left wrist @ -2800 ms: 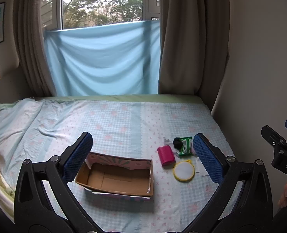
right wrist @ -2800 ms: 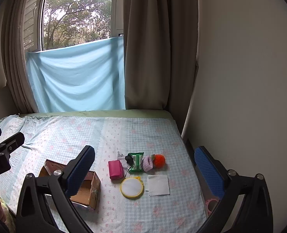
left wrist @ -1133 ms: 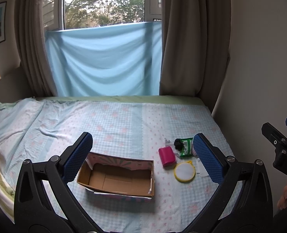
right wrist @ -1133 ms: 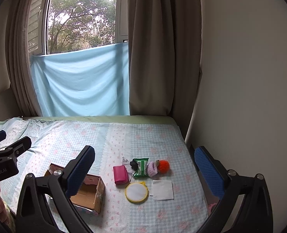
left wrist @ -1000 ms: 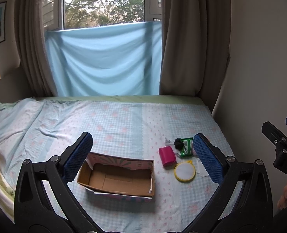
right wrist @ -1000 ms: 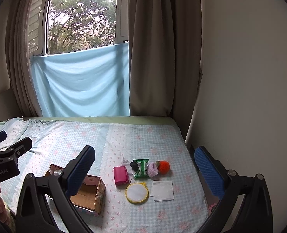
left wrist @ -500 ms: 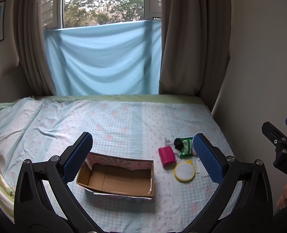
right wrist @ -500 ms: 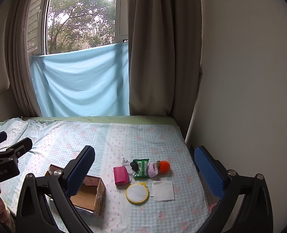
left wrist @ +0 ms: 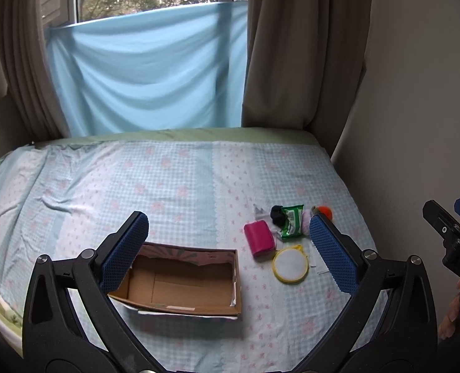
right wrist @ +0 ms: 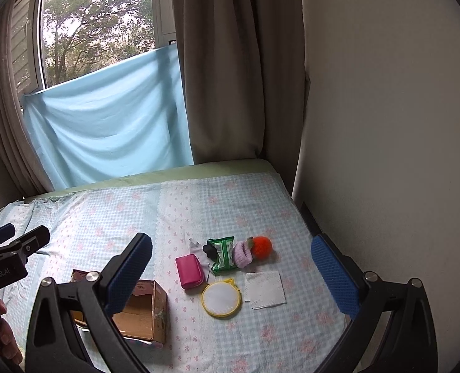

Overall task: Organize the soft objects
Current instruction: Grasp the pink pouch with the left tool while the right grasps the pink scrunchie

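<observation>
An open cardboard box (left wrist: 180, 283) lies on the bed and also shows in the right wrist view (right wrist: 139, 314). Right of it lies a cluster: a pink pouch (right wrist: 190, 271), a round yellow-rimmed pad (right wrist: 220, 301), a white cloth square (right wrist: 265, 289), a green packet (right wrist: 224, 254), a black item (right wrist: 209, 251), a lilac scrunchie (right wrist: 243, 255) and an orange pompom (right wrist: 262, 247). My left gripper (left wrist: 230, 250) is open and empty, above the box. My right gripper (right wrist: 236, 275) is open and empty, above the cluster.
The bed (left wrist: 136, 186) has a pale blue checked sheet. A wall (right wrist: 385, 124) runs along its right edge. Brown curtains (right wrist: 239, 62) and a blue cloth (left wrist: 149, 74) hang at the far end. The pouch (left wrist: 258, 240) and pad (left wrist: 290, 264) also show in the left wrist view.
Both grippers have tilted and drifted slightly, so the bed and items sit a little differently in view. Nothing on the bed has moved and both grippers stay open.
</observation>
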`<state>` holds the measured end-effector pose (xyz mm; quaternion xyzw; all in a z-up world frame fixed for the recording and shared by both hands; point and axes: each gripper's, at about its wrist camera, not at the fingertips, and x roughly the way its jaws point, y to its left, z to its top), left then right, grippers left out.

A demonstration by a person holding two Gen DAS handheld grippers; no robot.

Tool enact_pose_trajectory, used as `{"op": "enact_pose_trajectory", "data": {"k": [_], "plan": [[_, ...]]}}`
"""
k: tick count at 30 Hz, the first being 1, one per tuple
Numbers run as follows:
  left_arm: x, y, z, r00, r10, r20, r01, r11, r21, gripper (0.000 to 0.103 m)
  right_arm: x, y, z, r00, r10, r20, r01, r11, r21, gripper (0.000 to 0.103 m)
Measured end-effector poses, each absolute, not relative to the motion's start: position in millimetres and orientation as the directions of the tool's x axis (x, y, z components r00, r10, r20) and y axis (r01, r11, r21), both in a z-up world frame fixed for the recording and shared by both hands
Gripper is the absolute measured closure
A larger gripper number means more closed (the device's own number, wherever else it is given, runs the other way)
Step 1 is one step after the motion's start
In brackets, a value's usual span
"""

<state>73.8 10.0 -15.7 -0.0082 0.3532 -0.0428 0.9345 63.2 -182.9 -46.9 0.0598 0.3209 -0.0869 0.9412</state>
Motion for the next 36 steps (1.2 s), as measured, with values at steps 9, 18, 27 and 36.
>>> {"op": "enact_pose_trajectory", "data": {"k": [9, 18, 27, 36], "plan": [[174.2, -36.5, -105.9, 0.578, -0.187, -0.794, 0.123, 0.982, -0.142, 0.0, 139.1, -224.5, -127.5, 0.679, -0.069, -0.73, 0.258, 0.955, 0.149, 0.004], [276.3, -80.1, -237.1, 0.361, -0.216, -0.907, 0.074, 0.976, -0.204, 0.001, 224.2, -260.3, -238.3, 0.565, 0.032, -0.825, 0.301, 0.922, 0.242, 0.013], [329.3, -104.7, -361.0, 0.192, -0.209, -0.959, -0.002, 0.977, -0.213, 0.003, 279.3, -282.9, -353.5, 0.471, 0.144, -0.87, 0.402, 0.843, 0.358, 0.028], [349.2, -110.7, -426.9, 0.138, -0.156, -0.978, -0.009, 0.987, -0.159, 0.008, 308.8, -291.0, -414.1, 0.441, 0.212, -0.872, 0.437, 0.798, 0.415, 0.04]]}}
